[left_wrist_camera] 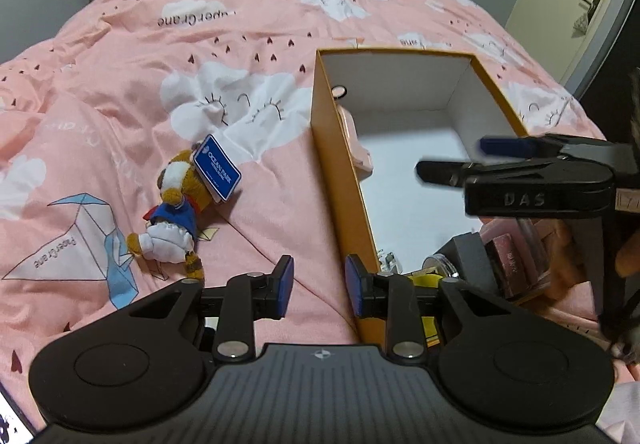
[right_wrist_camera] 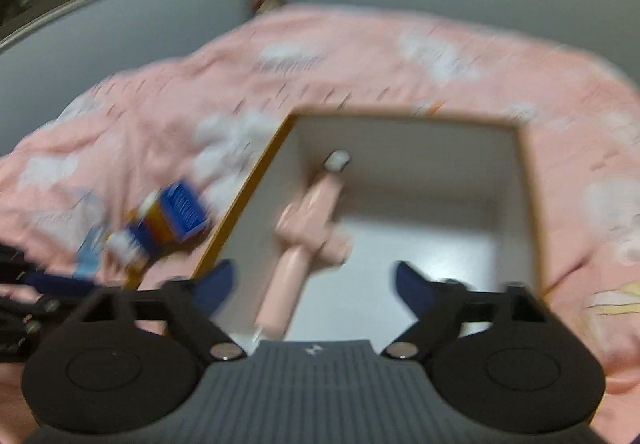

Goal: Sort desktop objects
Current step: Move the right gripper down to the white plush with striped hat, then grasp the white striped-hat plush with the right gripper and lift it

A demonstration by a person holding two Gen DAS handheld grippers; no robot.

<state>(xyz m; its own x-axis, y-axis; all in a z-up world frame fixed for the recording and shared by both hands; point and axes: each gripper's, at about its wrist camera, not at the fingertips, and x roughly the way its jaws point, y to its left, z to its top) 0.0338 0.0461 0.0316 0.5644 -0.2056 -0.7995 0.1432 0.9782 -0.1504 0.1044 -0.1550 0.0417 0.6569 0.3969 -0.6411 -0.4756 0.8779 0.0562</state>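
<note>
From my left tongs' camera, I see my left tongs (left_wrist_camera: 320,286) low over the pink blanket (left_wrist_camera: 120,84). The two blue tips stand a little apart and hold nothing. The small plush toy (left_wrist_camera: 176,212) lies on the blanket, just ahead and to the left of them. It has a blue card tag (left_wrist_camera: 217,174) at its head. To the right stands the orange box (left_wrist_camera: 340,180), open on top. A pink thing leans on its inside wall. At the near end of the box there are some small jars and packs, but I cannot tell just what they are. My right tongs (left_wrist_camera: 452,160) reach in over the box from the right.

From my right tongs' camera, all is blurry. My right tongs (right_wrist_camera: 316,284) are spread wide and hold nothing, above the open box (right_wrist_camera: 256,196). The pink gadget (right_wrist_camera: 308,228) lies inside it, against the left wall. The toy (right_wrist_camera: 160,228) shows outside the box on the left.

I think the toy is light and soft and will squash. It should not slip or break. I would pinch its fat middle, not the floppy tag.
</note>
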